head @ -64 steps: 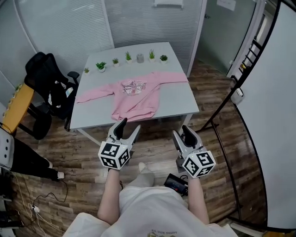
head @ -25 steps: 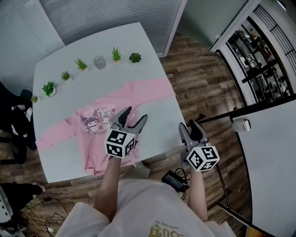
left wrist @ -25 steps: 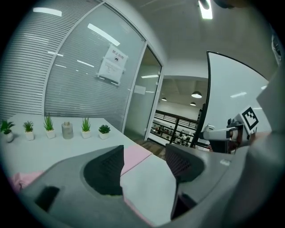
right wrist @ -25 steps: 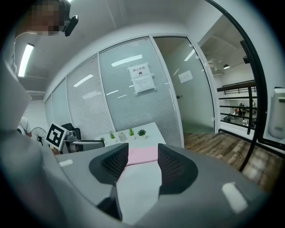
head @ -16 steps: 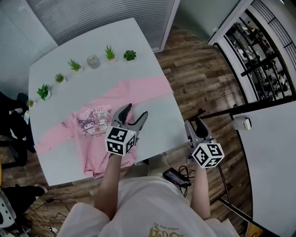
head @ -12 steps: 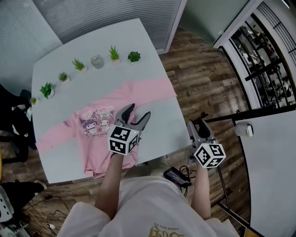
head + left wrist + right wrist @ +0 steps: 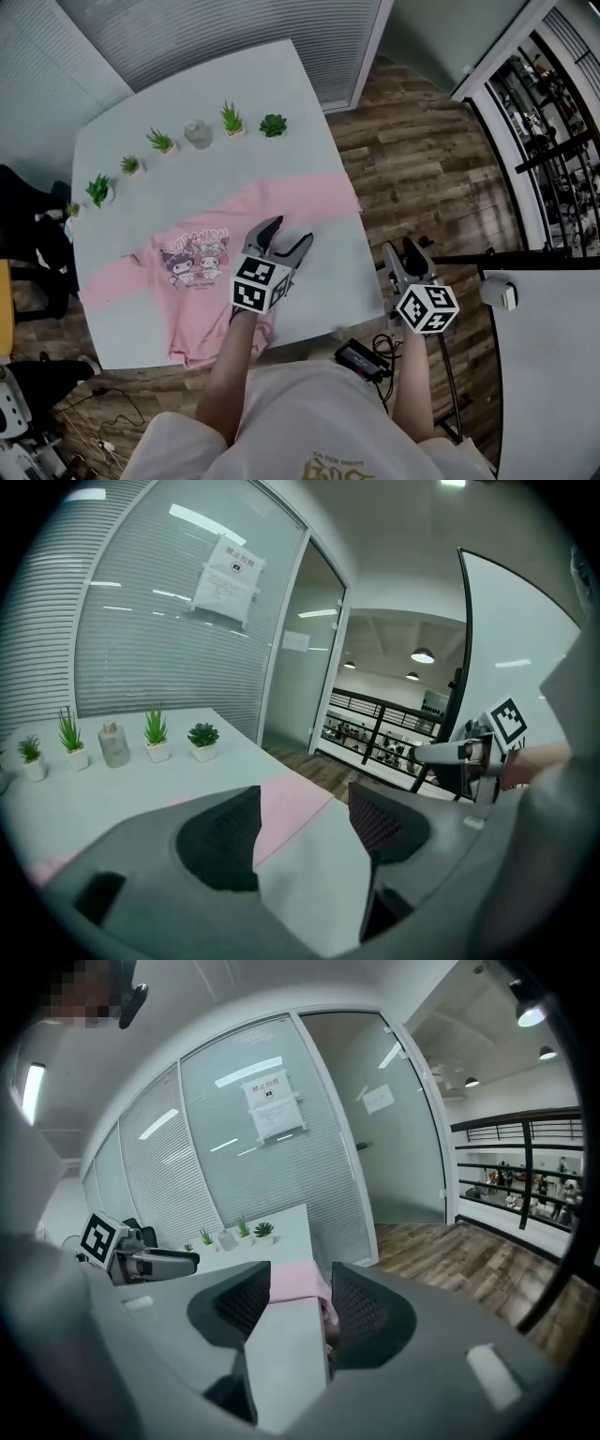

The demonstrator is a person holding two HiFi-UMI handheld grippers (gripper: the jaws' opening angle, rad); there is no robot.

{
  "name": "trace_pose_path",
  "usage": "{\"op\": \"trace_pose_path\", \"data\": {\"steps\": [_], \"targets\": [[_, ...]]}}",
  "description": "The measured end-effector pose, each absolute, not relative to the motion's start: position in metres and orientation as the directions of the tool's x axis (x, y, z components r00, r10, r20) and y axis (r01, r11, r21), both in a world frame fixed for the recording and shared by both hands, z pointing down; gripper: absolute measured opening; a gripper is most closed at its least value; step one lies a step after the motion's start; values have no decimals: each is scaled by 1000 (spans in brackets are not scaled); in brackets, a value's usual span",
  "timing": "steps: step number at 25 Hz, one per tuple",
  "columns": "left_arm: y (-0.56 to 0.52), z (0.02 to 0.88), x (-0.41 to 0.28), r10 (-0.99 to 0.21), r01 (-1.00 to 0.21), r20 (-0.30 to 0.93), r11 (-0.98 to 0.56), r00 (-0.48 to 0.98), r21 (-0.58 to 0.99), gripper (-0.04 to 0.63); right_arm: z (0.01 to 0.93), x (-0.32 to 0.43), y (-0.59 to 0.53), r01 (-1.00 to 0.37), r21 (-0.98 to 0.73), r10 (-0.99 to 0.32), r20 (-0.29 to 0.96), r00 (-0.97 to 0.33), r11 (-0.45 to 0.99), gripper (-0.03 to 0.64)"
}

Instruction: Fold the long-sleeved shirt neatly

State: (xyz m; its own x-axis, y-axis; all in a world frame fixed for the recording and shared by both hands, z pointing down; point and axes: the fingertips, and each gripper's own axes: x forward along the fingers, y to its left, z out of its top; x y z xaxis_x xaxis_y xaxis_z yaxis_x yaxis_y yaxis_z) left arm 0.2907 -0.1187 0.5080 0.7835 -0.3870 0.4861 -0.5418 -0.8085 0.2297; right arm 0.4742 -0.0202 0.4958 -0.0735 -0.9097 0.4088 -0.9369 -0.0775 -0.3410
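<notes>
We see the pink long-sleeved shirt (image 7: 211,258) lying flat on the white surface (image 7: 187,89), printed front up. Both sleeves are stretched out sideways, and the hem reaches the near edge. Our left hand-held gripper (image 7: 289,234) is over the shirt's right side, near where the sleeve meets the body. Its jaws are spread with nothing between them, and the left gripper view shows only the sleeve and bare surface beyond. Our right hand-held gripper (image 7: 400,249) is off the surface's right edge, above the wooden floor (image 7: 412,159). Its jaws are likewise spread and empty, pointing toward the sleeve end. A row of small potted plants (image 7: 231,118) and a grey jar (image 7: 198,133) stands along the far side, well apart from the shirt.
</notes>
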Motion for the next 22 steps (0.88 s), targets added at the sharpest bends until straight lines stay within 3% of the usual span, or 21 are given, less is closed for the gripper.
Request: {"op": "trace_pose_path", "data": {"steps": [12, 18, 22], "targets": [[-144, 568, 321, -336, -578, 616, -779, 713, 244, 279, 568, 511, -49, -906, -409, -862, 493, -122, -106, 202], [-154, 591, 327, -331, -610, 656, -751, 678, 252, 279, 598, 527, -64, -745, -643, -892, 425, -156, -176, 196], [-158, 605, 330, -325, -618, 689, -753, 648, 226, 278, 630, 525, -70, -781, -604, -850, 487, -200, -162, 213]]}}
